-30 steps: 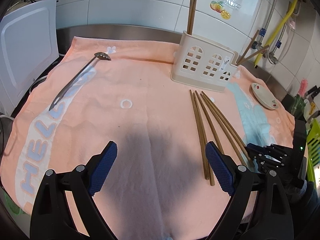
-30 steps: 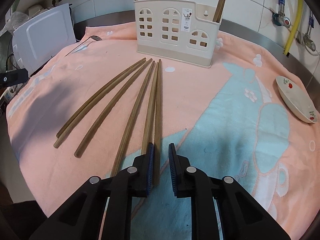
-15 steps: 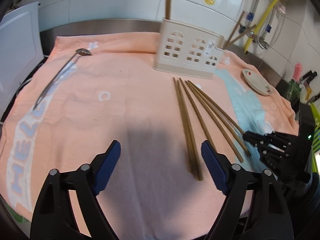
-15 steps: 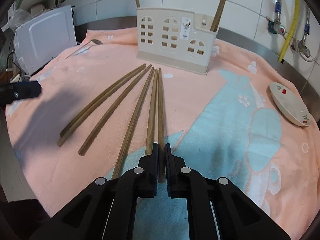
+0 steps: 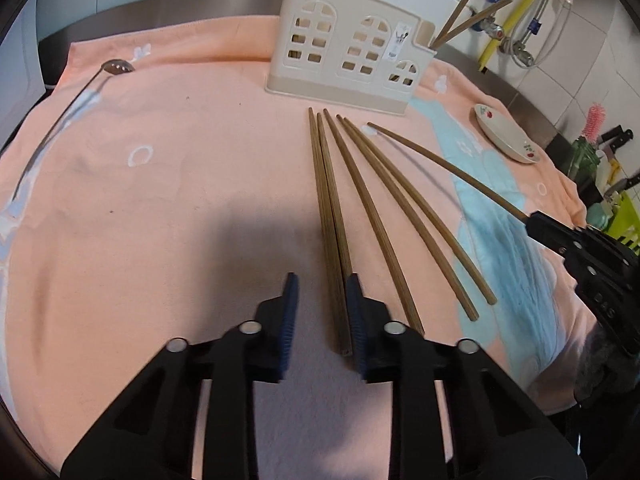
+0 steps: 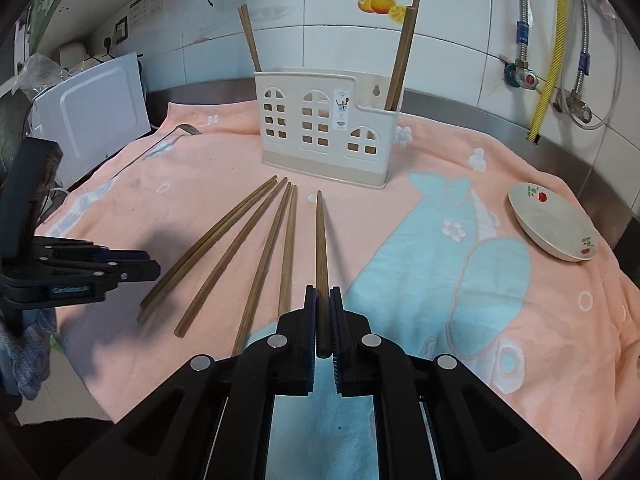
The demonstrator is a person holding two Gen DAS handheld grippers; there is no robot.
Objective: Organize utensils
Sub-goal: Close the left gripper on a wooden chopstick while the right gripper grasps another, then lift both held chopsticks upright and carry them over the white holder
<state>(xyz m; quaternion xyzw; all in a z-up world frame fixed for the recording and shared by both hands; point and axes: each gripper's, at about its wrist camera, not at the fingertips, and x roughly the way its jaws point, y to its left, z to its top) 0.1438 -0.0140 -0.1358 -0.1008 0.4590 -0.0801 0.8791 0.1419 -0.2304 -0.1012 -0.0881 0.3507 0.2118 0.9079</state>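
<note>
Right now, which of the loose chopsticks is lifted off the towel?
The rightmost chopstick, clamped at its thick end in the right hand-held gripper. Its tip hangs above the towel, apart from the four chopsticks lying flat beside it.

A peach towel with a blue cartoon print is covering the counter. A small flowered dish is sitting on its right edge. A white appliance is standing at left; yellow hose is hanging on the tiled wall.

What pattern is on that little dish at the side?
The dish is cream with small red flowers and green leaves, clearest in the right wrist view.
</note>
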